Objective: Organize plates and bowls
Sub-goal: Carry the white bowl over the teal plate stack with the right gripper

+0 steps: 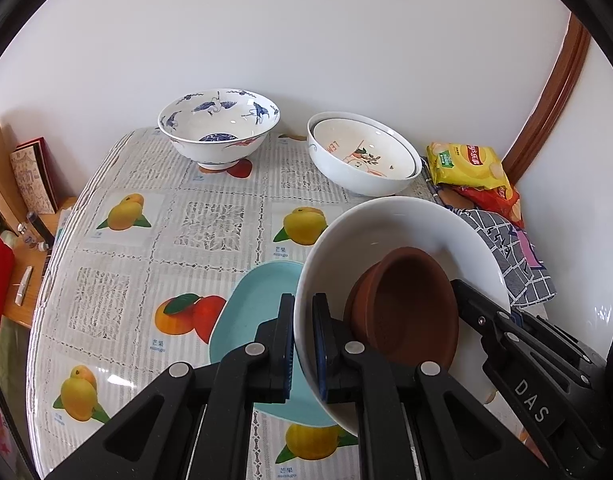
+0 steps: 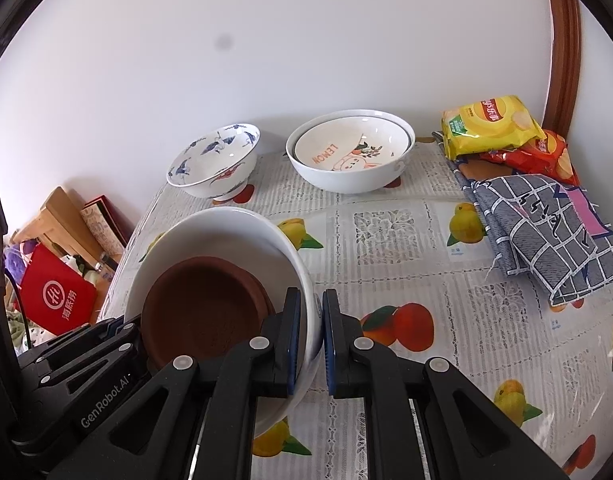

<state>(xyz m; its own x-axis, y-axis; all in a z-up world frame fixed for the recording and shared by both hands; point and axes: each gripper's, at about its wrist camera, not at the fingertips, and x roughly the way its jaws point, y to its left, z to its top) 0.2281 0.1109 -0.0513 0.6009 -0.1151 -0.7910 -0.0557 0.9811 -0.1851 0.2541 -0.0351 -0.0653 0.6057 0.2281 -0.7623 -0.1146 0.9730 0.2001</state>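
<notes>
Both the left gripper (image 1: pixel 303 344) and right gripper (image 2: pixel 311 340) clamp opposite rims of the large white ceramic bowl (image 1: pixel 390 224) holding a brown clay bowl (image 1: pixel 410 304)

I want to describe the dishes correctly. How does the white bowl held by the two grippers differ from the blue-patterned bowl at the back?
The white bowl is plain; the blue-patterned bowl bears painted cranes. The white bowl is tilted, its rim clamped by the left gripper and the right gripper; the blue-patterned bowl stands upright on the table. The white bowl holds a brown dish; the blue-patterned bowl is empty. Both look glossy with a white ground.
</notes>
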